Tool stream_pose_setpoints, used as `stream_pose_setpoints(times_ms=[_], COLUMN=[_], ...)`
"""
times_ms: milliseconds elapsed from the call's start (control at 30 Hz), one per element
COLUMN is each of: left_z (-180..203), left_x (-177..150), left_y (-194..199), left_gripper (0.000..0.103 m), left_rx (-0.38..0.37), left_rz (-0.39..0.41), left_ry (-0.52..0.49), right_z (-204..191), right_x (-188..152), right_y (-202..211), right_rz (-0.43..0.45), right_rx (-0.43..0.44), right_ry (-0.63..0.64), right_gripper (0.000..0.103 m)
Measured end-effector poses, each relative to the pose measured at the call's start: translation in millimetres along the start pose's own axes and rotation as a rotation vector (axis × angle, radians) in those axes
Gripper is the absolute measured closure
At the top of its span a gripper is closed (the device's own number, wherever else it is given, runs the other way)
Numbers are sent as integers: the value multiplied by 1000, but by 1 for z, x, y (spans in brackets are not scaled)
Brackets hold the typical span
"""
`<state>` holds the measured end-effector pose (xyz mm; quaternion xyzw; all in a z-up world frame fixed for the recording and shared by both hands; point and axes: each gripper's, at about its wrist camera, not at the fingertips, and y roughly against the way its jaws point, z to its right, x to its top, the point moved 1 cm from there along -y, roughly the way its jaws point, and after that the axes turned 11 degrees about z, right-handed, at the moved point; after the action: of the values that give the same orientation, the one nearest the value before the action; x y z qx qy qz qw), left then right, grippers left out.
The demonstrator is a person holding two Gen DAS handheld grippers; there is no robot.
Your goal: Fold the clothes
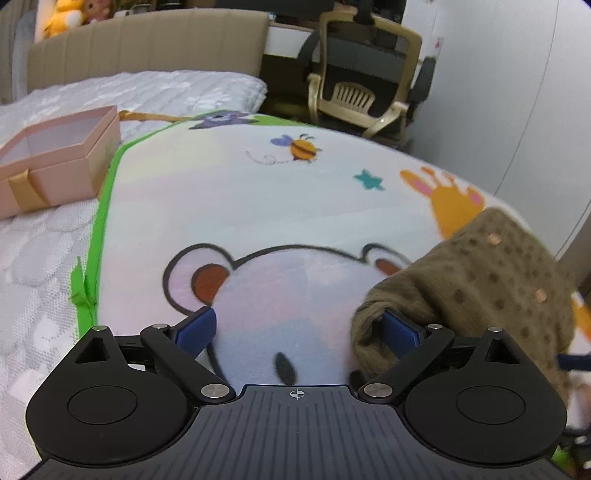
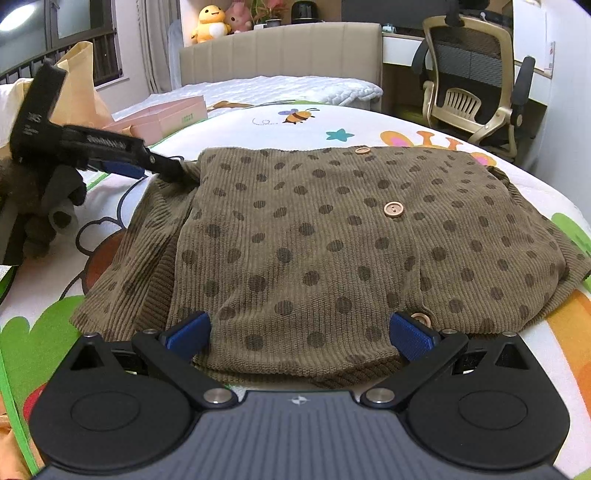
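A brown polka-dot cardigan (image 2: 332,236) with wooden buttons lies partly folded on a cartoon-print mat (image 2: 236,125). My right gripper (image 2: 299,335) is open at the cardigan's near hem, which lies between its blue pads (image 2: 188,334). My left gripper (image 2: 155,168) reaches in from the left to the cardigan's far left edge. In the left wrist view, the left gripper (image 1: 298,329) is open over the mat's bear drawing (image 1: 280,280). A fold of the cardigan (image 1: 480,266) bunches around its right finger.
A pink gift box (image 1: 55,162) sits on the white quilt (image 1: 37,277) left of the mat. An office chair (image 2: 476,77) stands at the far right beside the bed. A beige headboard (image 2: 280,51) with plush toys (image 2: 212,22) is behind. A paper bag (image 2: 83,85) stands at the left.
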<state>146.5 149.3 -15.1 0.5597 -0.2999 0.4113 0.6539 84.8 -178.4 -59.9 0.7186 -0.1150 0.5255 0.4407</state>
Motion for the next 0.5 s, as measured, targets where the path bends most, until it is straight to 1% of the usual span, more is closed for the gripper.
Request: stream_pose_setpoints(times_ms=[67,133,167,233,267,400,500], left_z=[8,25,33,48,52,50,38], left_x=[3,2,0,-6,-9,-9,5], left_y=[8,10,9,0,-8,-38,-38], left_gripper=[5,5,5,5,5,4,4], left_rx=[-60,-100,-107,-96,-88,-22,-35], left_rz=[22,25,21,-3,-20,-25,18], left_ry=[-19,-118,-177,-282,-317,-324,-216], right_z=[0,1,1,1,1,0,0], right_x=[0,1,1,1,1,1,1], right_y=[0,0,0,0,0,0,0], right_rz=[-1,-1,-2,-1,-1,-1,1], right_rx=[1,3,3,3,3,1,2], right_ry=[0,-2,-1,-1,-1,-1,-2], right_gripper=[0,0,0,0,0,0,0])
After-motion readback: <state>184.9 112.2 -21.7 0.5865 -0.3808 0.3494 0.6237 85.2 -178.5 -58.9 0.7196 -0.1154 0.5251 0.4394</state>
